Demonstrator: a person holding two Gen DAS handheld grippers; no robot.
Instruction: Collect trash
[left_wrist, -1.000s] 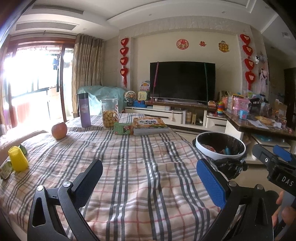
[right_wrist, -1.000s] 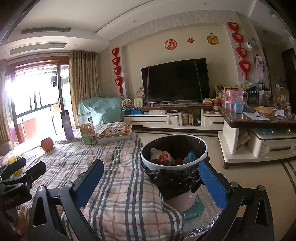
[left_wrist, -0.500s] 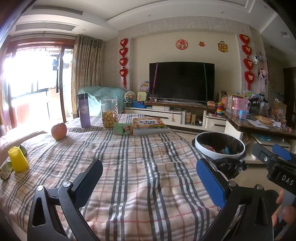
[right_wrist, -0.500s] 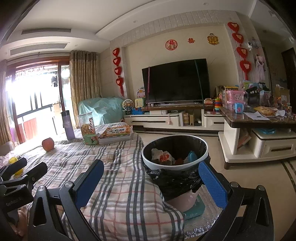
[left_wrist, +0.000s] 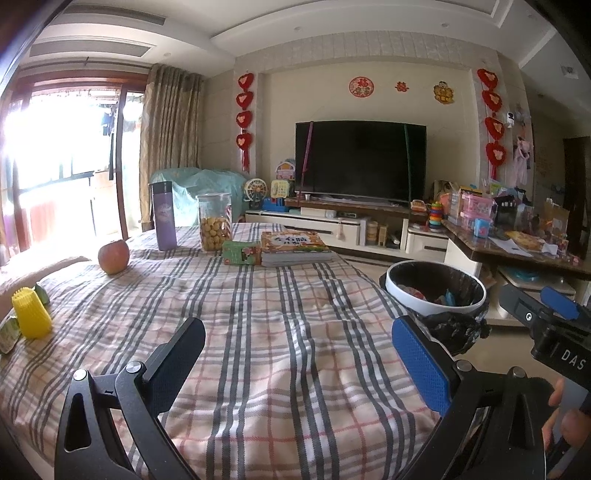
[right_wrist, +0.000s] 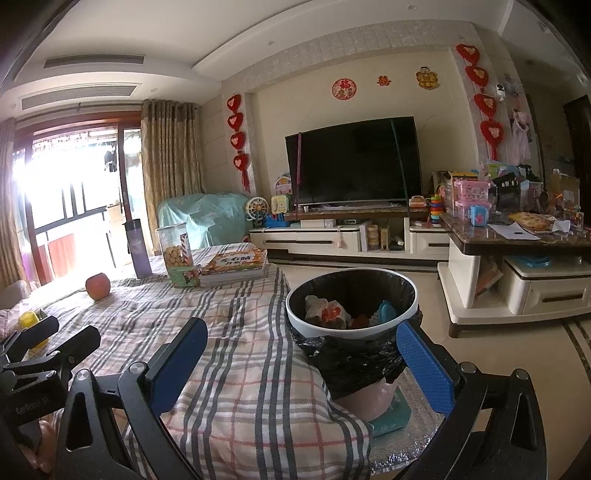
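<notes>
both sets of fingers empty, trash still out at the left edge

the left gripper (left_wrist: 297, 356) hangs over the plaid-covered worktop (left_wrist: 280, 332) with its black and blue fingers (left_wrist: 419, 363) spread wide and nothing between them. the right gripper (right_wrist: 301, 360) is just as wide open and empty, its blue fingers (right_wrist: 424, 369) framing the near corner of the cloth and the white-rimmed bin with a black liner (right_wrist: 352, 332), which stands on the floor just off the worktop's right edge and already holds crumpled wrappers.

the likely trash is a small flat green wrapper (left_wrist: 9, 334) at the worktop's far left edge, touching or just beside a yellow ribbed plastic piece (left_wrist: 31, 314), with a second green scrap (left_wrist: 41, 293) behind it; whether the yellow piece is trash i cannot tell. all lie well left of the left fingers and far from the right ones. the wrapper looks light, thin and limp, probably slick; i would pinch it by a raised edge, pressing gently into the soft cloth without snagging it.

the red apple (left_wrist: 113, 256), purple flask (left_wrist: 164, 216), clear jar of round snacks (left_wrist: 215, 221), green box (left_wrist: 242, 253) and stacked books (left_wrist: 295, 247) along the far edge look like keepers.
</notes>
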